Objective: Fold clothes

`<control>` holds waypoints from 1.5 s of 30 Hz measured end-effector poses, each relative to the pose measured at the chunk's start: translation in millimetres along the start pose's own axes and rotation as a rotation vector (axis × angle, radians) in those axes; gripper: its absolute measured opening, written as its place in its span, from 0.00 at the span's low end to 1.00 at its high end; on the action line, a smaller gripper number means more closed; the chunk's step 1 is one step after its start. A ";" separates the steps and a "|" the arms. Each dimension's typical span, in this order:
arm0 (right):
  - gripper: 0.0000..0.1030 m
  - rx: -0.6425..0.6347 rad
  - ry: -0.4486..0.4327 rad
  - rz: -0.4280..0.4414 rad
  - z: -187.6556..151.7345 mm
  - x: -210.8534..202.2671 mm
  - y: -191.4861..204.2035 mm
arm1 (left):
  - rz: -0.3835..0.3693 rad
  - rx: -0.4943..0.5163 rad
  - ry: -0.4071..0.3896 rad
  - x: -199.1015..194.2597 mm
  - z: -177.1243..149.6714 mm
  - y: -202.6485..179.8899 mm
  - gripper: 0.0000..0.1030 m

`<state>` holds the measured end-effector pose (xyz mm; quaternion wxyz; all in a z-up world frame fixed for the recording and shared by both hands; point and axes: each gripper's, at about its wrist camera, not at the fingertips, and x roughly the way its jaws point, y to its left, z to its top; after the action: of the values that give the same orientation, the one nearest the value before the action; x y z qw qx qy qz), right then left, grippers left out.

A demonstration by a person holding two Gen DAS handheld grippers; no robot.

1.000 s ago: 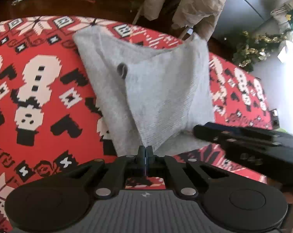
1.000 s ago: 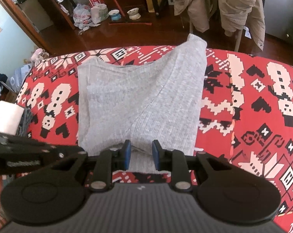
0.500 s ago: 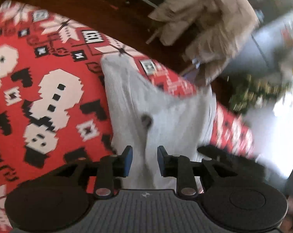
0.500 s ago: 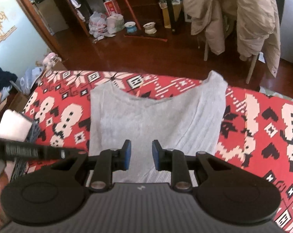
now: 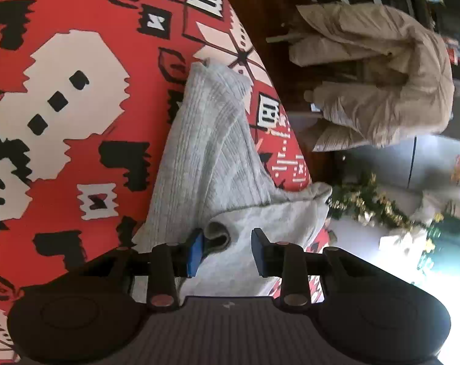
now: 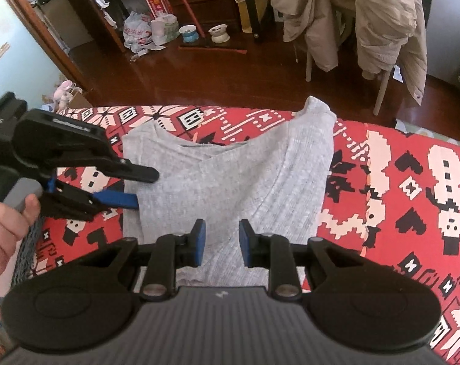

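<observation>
A grey ribbed knit garment (image 6: 236, 170) lies partly folded on the red patterned cloth (image 6: 412, 188), its far right corner hanging over the far edge. My right gripper (image 6: 219, 243) is open and empty, held above the garment's near edge. My left gripper (image 5: 226, 251) is open at the garment's left side (image 5: 205, 158), with a small rolled fold (image 5: 219, 237) between its fingers. It also shows in the right wrist view (image 6: 144, 188), its fingers lying over the garment's left edge.
A beige jacket (image 6: 366, 15) hangs on a chair beyond the table. Bags and bowls (image 6: 169, 30) lie on the wooden floor. A dark woven thing (image 6: 26, 249) sits at the table's left edge. A tinsel garland (image 5: 376, 206) stands to the right.
My left gripper opened, let go of the garment and swung round to its left side, rolled sideways. My right gripper rose and pulled back from the garment, still open.
</observation>
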<state>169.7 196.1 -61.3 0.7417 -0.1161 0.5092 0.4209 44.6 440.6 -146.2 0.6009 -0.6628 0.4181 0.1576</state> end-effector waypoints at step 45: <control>0.03 -0.041 0.068 -0.185 -72.8 2.6 -23.8 | 0.523 1.043 -0.186 26.8 -160.9 -32.4 0.03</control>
<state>139.9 139.0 -102.7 0.7570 -0.1919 0.5124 0.3571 37.6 279.1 -107.0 0.8228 -0.1381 0.5354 0.1315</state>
